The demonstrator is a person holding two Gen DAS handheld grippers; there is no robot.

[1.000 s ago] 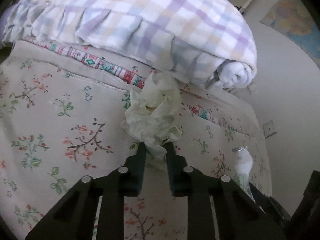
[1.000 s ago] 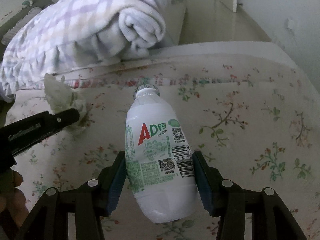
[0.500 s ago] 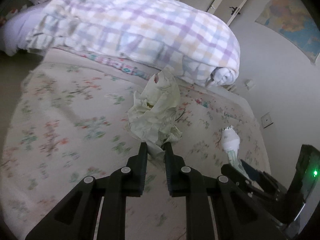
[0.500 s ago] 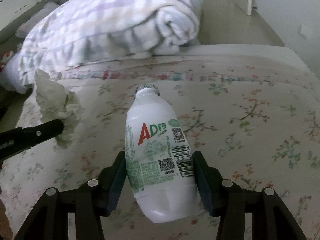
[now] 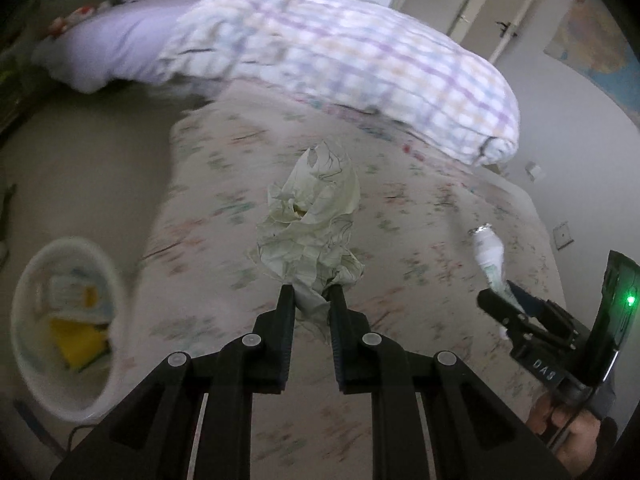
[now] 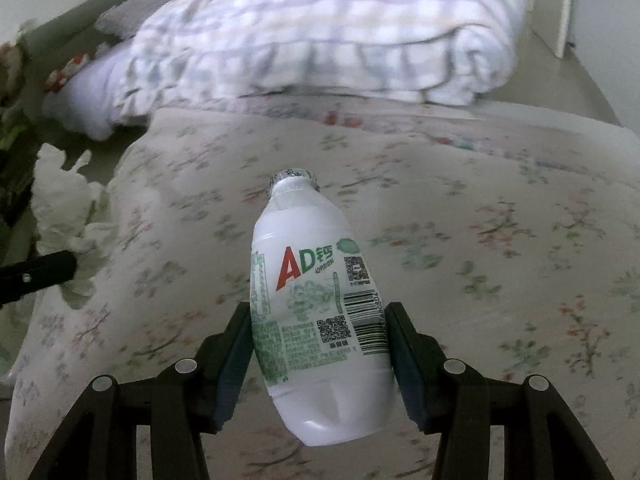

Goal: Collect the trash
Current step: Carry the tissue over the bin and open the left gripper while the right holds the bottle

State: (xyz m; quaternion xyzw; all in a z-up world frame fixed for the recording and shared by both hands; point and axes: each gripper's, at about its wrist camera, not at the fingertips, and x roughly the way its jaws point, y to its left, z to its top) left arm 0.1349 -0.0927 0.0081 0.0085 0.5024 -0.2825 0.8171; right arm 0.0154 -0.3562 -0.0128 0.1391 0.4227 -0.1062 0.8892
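Both pieces of trash in hand, neither binned yet.

The left gripper [image 5: 311,294] is nearly closed, pinching the crumpled tissue [image 5: 310,220] at frame centre; the right gripper [image 6: 320,344] clamps the white bottle [image 6: 316,304] mid-body, both above the floral bed [image 6: 500,220]. The white bin [image 5: 24,344], lower left in the left view, already holds waste; dropping both in remains.
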